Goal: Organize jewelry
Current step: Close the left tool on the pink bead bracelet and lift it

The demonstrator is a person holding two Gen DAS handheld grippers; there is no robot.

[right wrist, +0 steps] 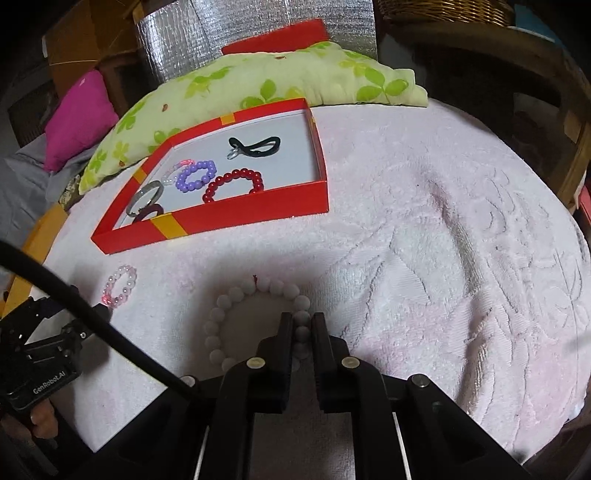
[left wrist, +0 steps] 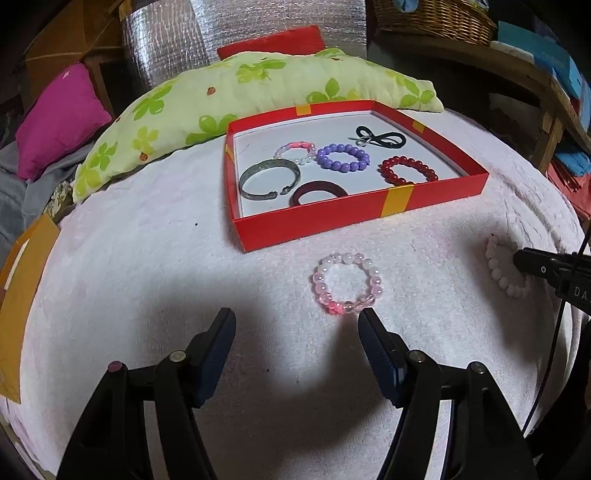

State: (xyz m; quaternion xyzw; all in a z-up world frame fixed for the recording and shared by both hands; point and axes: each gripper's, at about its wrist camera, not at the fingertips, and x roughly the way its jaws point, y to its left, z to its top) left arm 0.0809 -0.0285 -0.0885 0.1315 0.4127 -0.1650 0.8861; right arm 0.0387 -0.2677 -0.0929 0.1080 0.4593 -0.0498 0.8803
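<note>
A pink clear-bead bracelet (left wrist: 346,283) lies on the white towel (left wrist: 147,258), just ahead of my open left gripper (left wrist: 297,321); it also shows in the right wrist view (right wrist: 122,287). My right gripper (right wrist: 302,325) is shut on a white bead bracelet (right wrist: 236,295), which still lies on the towel; that bracelet (left wrist: 496,269) shows at the right in the left wrist view. A red box (left wrist: 332,218) holds several bracelets: purple (left wrist: 343,157), red (left wrist: 406,170), a metal bangle (left wrist: 267,181), a dark ring (left wrist: 317,192).
A green flowered pillow (left wrist: 258,96) lies behind the box. A magenta cushion (left wrist: 59,118) is at the far left. A wicker basket (left wrist: 436,14) stands on a wooden shelf at the back right. An orange card (left wrist: 22,295) sits at the towel's left edge.
</note>
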